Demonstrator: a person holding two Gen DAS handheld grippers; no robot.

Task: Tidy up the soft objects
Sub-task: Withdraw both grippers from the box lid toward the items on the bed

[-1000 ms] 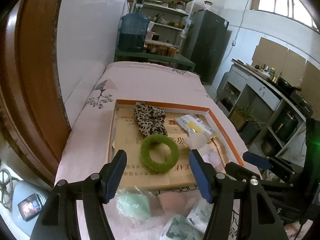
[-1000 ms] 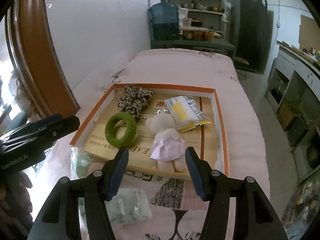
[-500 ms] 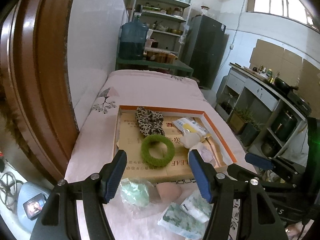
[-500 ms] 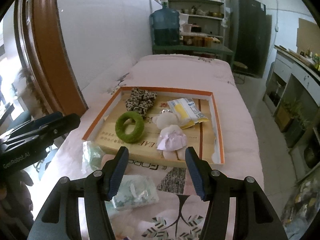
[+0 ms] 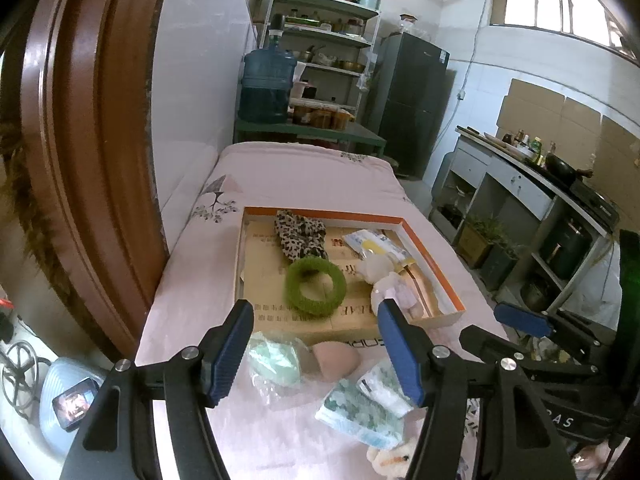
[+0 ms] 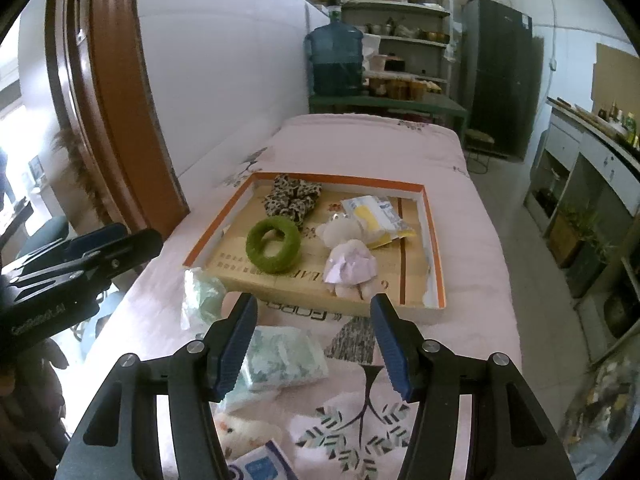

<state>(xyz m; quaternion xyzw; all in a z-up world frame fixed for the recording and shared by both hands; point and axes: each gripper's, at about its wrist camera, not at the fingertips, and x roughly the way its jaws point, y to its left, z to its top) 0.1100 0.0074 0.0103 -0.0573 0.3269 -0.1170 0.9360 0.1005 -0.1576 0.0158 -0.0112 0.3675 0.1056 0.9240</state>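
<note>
Both grippers hang with jaws wide and empty. Beyond the left gripper [image 5: 316, 346], the green ring [image 5: 315, 284] lies in the orange-rimmed tray [image 5: 436, 258]. Just ahead of the right gripper [image 6: 314, 338], a tissue pack [image 6: 284, 356] rests on the pink sheet [image 6: 472, 264], its left edge behind the left fingertip.

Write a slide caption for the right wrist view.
Open right tool hangs above a tissue pack, facing the tray holding green ring and plush toy.

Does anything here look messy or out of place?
Yes. Several soft things lie outside the tray on the bedspread: a mint sponge in plastic, a pink sponge and a patterned tissue pack. Inside the tray, the plush doll lies toppled.
</note>
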